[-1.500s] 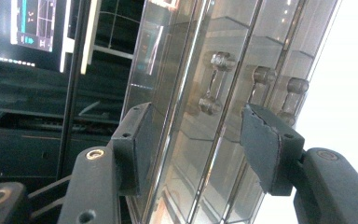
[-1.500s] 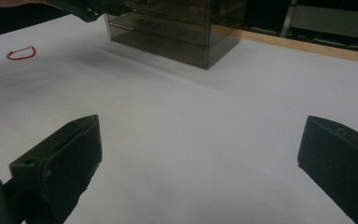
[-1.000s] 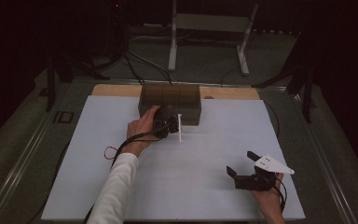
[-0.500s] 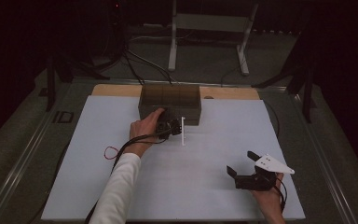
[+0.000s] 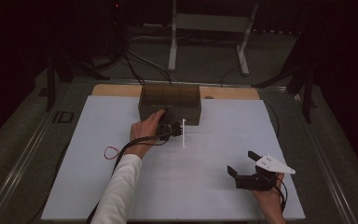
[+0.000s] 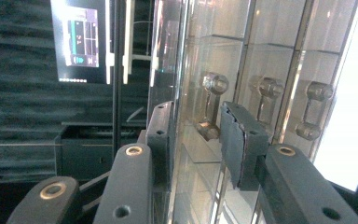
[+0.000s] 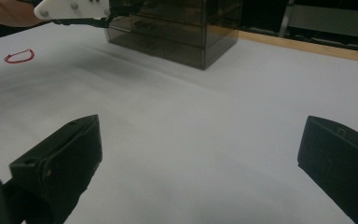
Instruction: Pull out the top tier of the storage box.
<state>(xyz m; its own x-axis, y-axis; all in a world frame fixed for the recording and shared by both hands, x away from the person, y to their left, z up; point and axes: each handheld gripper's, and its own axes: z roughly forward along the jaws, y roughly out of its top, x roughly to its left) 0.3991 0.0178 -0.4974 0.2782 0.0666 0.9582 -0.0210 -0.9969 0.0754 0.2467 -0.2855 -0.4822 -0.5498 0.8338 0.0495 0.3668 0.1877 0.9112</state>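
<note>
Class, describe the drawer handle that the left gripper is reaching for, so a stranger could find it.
Start at the smoky clear drawer box at the white mat's far edge. Its front carries three clear handles; the one wanted sits between the left gripper's jaws.

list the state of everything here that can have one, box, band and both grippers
smoky clear plastic drawer box: upright, drawers look shut
clear drawer handle: between the left gripper's jaws
left gripper: jaws have just been closing around the handle; grip unclear
right gripper: open, empty, low over the white mat
red rubber band: lying loose on the mat, untouched
</note>
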